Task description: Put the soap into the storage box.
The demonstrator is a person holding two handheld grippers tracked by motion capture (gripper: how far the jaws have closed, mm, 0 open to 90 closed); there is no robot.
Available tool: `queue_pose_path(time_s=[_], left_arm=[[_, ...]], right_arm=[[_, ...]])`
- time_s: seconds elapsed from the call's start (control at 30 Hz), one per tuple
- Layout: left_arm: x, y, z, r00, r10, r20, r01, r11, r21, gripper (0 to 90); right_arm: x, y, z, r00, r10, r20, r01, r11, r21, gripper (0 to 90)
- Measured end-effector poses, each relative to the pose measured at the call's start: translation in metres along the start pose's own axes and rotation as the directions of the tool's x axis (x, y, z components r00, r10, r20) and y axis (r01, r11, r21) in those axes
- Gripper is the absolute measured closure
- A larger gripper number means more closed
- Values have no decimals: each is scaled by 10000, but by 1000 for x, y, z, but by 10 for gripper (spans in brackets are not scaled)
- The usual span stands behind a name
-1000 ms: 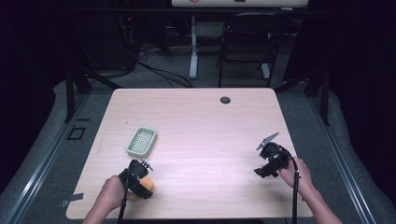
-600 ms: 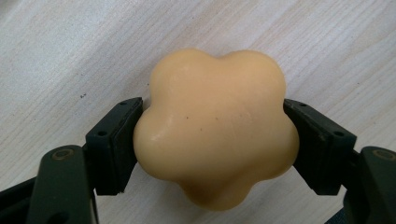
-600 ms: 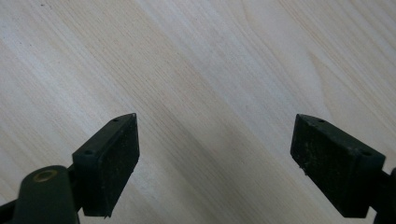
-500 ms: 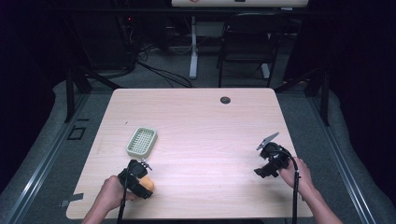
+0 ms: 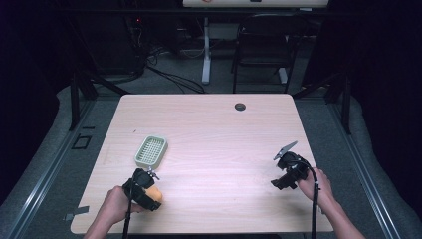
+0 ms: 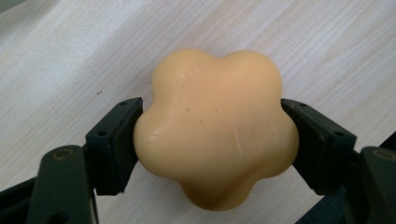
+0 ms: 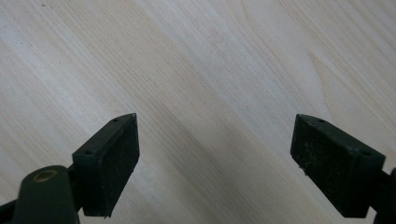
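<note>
Soap clamped at the near-left of the table, dish just beyond it

The wooden table lay mostly bare, a small dark grommet at its far edge. The slotted green soap dish sat on the left side, just far of the left gripper and slightly right of it, nothing standing between them. That gripper's jaws were clamped on either side of the flower-shaped orange soap, which has no real long axis, at the table's near-left. The right gripper hovered well apart at the near right, jaws wide and empty over bare wood.
</note>
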State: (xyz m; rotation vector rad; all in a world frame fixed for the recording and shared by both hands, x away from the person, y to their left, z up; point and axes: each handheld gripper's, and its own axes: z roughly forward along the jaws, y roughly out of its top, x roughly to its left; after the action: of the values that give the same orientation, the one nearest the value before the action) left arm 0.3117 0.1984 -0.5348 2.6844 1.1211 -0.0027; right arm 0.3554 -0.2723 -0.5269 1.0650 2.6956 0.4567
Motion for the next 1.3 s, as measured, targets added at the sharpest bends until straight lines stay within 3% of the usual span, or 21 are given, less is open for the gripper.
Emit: queue_pose_path(time_s=[0.43, 0.97, 1.0, 1.3], left_arm=[[10, -5, -14, 9994, -321, -123, 317, 9990, -328, 252], [11, -1, -22, 9995, -161, -255, 156, 9996, -224, 252], [12, -1, -23, 9996, -156, -220, 152, 9997, -205, 252], [17, 3, -30, 9996, -184, -200, 179, 9996, -237, 252]], right_arm=[[-1, -1, -3, 10000, 23, 57, -23, 10000, -66, 153], [-1, -2, -2, 9998, 192, -57, -193, 9995, -248, 153], [-1, -2, -4, 9999, -29, 123, 29, 10000, -2, 153], [-2, -2, -4, 10000, -9, 73, 10, 10000, -58, 153]])
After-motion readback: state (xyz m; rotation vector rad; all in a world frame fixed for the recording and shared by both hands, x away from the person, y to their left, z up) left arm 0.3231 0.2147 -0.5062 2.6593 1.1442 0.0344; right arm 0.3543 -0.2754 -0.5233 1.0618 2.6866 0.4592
